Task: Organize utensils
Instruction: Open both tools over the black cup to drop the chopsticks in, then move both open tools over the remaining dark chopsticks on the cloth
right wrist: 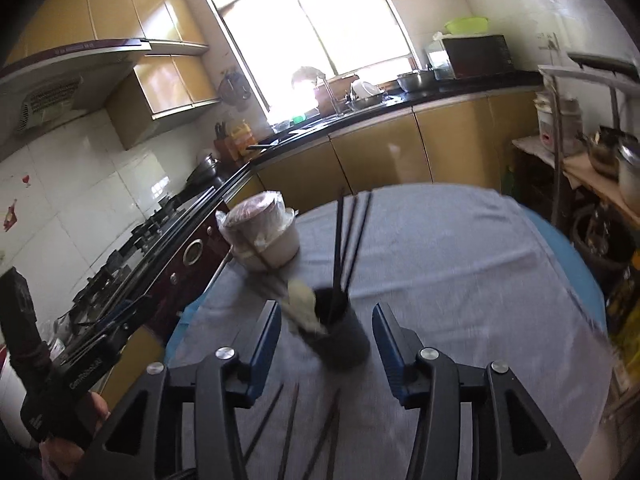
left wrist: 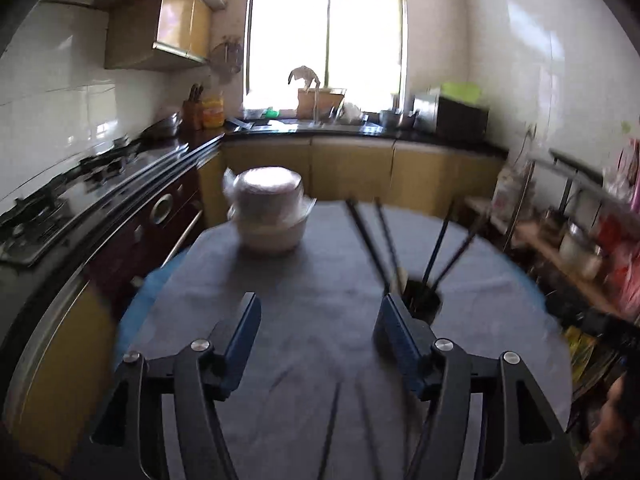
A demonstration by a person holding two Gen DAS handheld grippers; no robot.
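A black utensil holder [left wrist: 425, 300] stands on the grey-clothed round table [left wrist: 312, 248], with several black chopsticks [left wrist: 370, 240] fanning out of it. My left gripper [left wrist: 319, 297] is open and empty, with the holder just past its right finger. In the right wrist view the holder [right wrist: 346, 336] stands in line with the gap of my open right gripper [right wrist: 326, 305]. The pads do not press on it. A pale spoon [right wrist: 304, 306] and chopsticks [right wrist: 350, 236] stick out of it. Loose chopsticks [right wrist: 290, 412] lie on the cloth under the gripper and show blurred in the left wrist view as loose chopsticks [left wrist: 332, 420].
A plastic-wrapped stack of white bowls [left wrist: 270, 210] sits at the table's far left. A gas stove [left wrist: 60, 208] and oven run along the left, with yellow cabinets [left wrist: 352, 172] behind. A cluttered shelf with pots [left wrist: 580, 248] stands at the right. The left gripper's handle [right wrist: 60, 364] is at lower left.
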